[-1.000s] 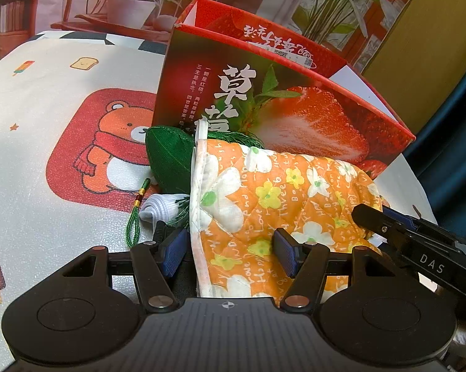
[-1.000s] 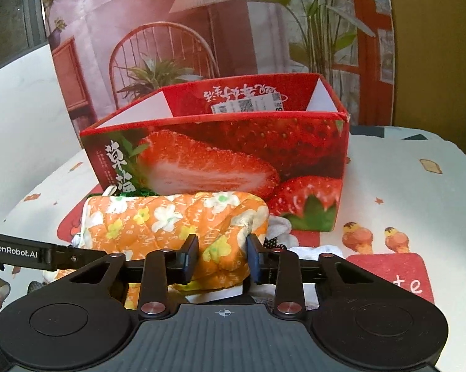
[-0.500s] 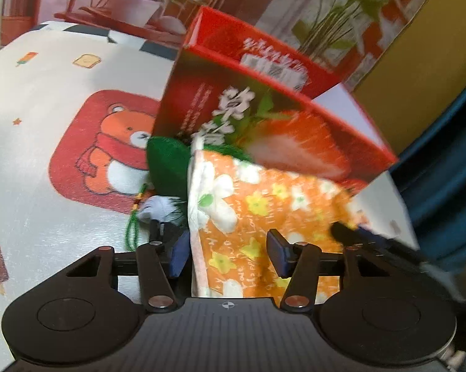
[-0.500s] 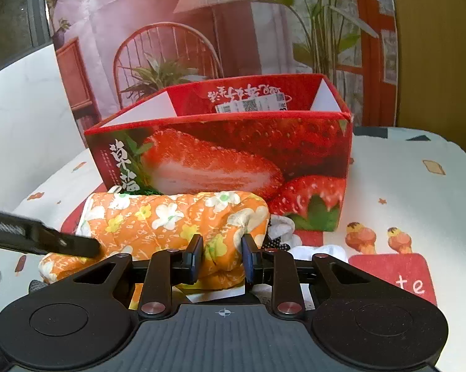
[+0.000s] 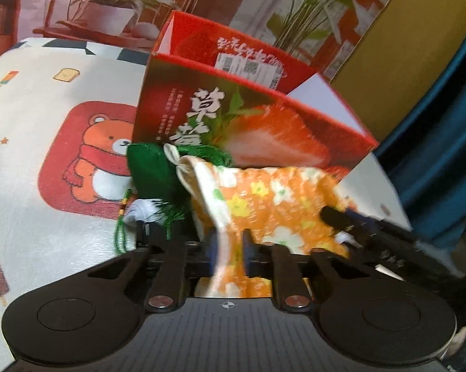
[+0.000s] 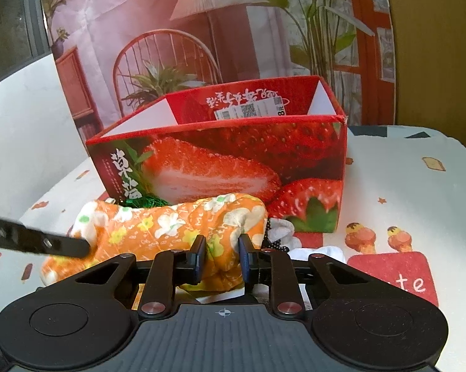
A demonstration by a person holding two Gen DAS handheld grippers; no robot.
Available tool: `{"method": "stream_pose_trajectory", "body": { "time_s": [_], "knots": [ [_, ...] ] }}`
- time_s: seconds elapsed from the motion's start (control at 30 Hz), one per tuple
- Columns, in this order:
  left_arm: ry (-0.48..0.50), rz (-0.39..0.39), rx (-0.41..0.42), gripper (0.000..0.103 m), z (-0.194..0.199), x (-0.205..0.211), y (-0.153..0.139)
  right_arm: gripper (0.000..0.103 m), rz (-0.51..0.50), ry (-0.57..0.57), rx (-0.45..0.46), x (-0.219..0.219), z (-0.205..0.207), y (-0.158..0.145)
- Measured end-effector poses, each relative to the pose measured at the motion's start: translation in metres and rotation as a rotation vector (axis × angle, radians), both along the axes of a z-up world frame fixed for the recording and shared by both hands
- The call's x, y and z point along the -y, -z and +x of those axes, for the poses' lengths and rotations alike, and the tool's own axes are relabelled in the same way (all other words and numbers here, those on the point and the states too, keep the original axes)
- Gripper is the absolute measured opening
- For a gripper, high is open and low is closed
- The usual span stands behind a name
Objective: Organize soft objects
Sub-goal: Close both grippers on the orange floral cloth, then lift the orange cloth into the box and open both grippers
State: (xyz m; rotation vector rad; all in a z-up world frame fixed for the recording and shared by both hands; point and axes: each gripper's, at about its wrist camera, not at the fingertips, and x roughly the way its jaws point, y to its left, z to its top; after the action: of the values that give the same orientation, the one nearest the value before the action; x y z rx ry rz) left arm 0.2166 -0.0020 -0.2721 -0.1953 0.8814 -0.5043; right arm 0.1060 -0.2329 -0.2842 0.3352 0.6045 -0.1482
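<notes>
A pale tablecloth printed with a bear in a red square, toast and ice lollies covers the table. Behind it hangs a backdrop picturing a chair, a lamp and potted plants; a yellow wall and a blue curtain fill the upper right of the left view.

A red strawberry box, open at the top, stands mid-frame in both views. Just in front of it lies an orange flowered cloth, rolled and partly lifted at its ends. A green pouch with a beaded cord sits at its left end in the left view, touching the box; white and dotted fabric lies at its right end in the right view.

The left gripper, bottom centre, is clamped on the cloth's white-edged end. The right gripper, bottom centre of its view, is closing, with a thick fold of the cloth squeezed between its pads.
</notes>
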Motion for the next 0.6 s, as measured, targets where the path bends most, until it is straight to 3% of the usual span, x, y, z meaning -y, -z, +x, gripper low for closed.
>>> {"method": "stream_pose_trajectory", "body": {
  "time_s": [0.07,0.3,0.6],
  "knots": [
    [-0.019,0.033,0.032,0.009,-0.001,-0.001,-0.003,0.020,0.001,-0.006,0.009,0.000,-0.001,-0.002],
    [-0.048,0.025,0.114,0.008,-0.007,-0.008,-0.026,0.020,-0.002,-0.042,0.047,-0.002,-0.003,-0.014],
    [-0.027,0.016,0.358,0.008,-0.012,-0.012,-0.092,0.019,-0.034,-0.090,0.168,0.008,-0.003,-0.055]
  ]
}}
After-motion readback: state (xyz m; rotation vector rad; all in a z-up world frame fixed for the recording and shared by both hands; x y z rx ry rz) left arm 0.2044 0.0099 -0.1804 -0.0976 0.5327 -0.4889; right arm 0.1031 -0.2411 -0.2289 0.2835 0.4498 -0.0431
